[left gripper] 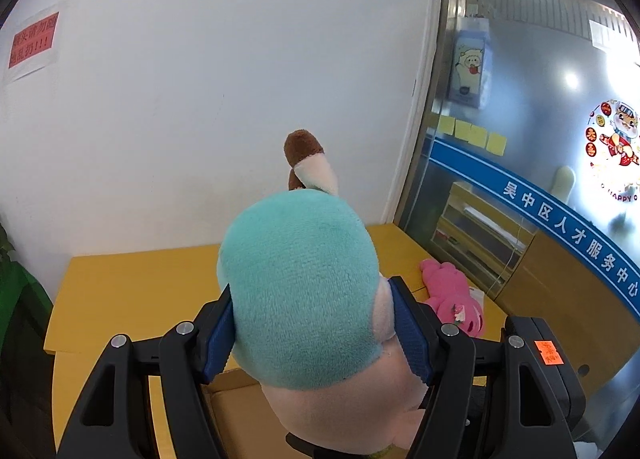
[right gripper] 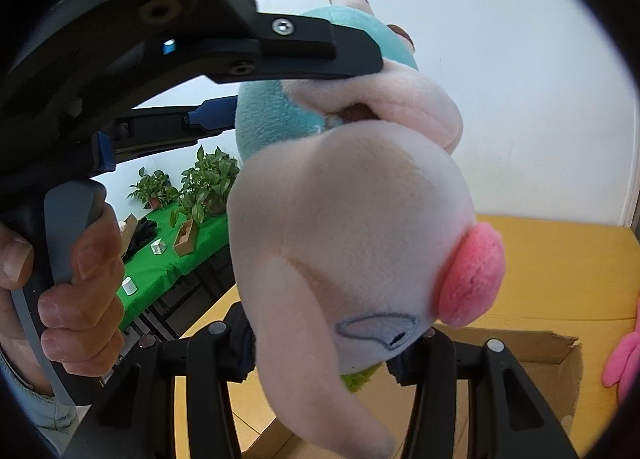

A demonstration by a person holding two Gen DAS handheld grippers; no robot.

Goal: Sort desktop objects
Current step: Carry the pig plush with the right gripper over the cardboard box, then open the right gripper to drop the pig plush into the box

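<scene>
A big plush toy with a teal hood, pale pink face and brown-tipped ears is held up above the yellow table. My left gripper is shut on its head, blue pads pressing both sides. In the right wrist view the same plush toy fills the middle, with its pink snout pointing right. My right gripper is shut on the toy's lower part, and the left gripper clamps it from above. An open cardboard box lies below the toy.
A pink plush toy lies on the table at the right, near the glass wall; it also shows in the right wrist view. A white wall stands behind the table. A green-covered table with potted plants stands at the left.
</scene>
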